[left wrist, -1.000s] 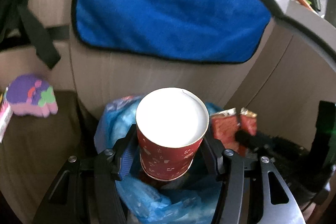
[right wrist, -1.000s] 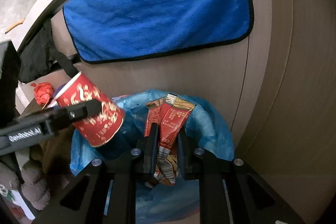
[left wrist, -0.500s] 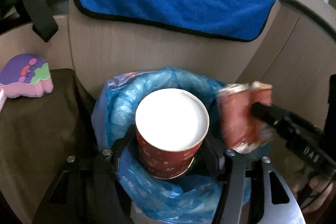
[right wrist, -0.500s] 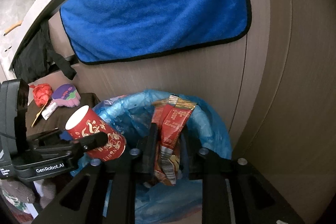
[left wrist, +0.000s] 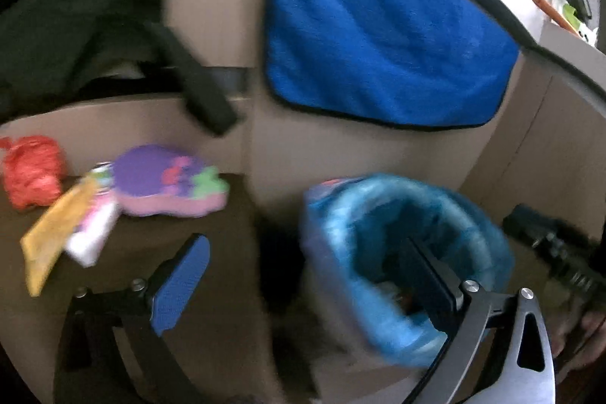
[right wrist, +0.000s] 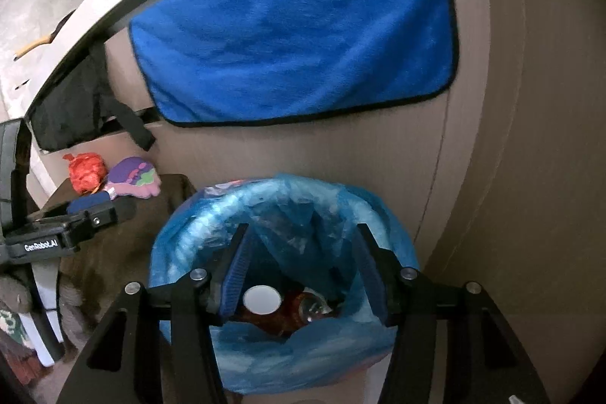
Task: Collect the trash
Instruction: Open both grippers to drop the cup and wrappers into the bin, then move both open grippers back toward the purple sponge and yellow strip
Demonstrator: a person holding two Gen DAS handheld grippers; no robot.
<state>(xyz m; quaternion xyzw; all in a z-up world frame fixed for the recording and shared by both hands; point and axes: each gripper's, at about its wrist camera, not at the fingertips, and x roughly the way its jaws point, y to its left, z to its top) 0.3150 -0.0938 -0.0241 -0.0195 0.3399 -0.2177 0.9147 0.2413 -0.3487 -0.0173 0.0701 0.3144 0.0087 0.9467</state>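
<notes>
Your left gripper (left wrist: pixel 303 275) jaws have just been opening and are standing wide with nothing between them. Right gripper (right wrist: pixel 299 271) jaws have also just been opening, nothing pinched, hovering over the blue-lined bin (right wrist: pixel 212 214). The red paper cup (right wrist: pixel 262 301) is lying at the bottom of the bin, white mouth up, touching other reddish trash too dim to identify. More litter is sitting on the brown bench (right wrist: pixel 125 252) beside the bin: a red crumpled bag (right wrist: pixel 86 171) and a purple-pink foam piece (right wrist: pixel 134 177) at the bench's back edge.

I see a crinkled, glossy blue plastic bin liner (right wrist: pixel 212 226), a plush matt blue microfibre towel (right wrist: pixel 295 40) on the far smooth wood-grain panel (right wrist: pixel 511 101), and ribbed blue rubber pads (left wrist: pixel 181 279).
</notes>
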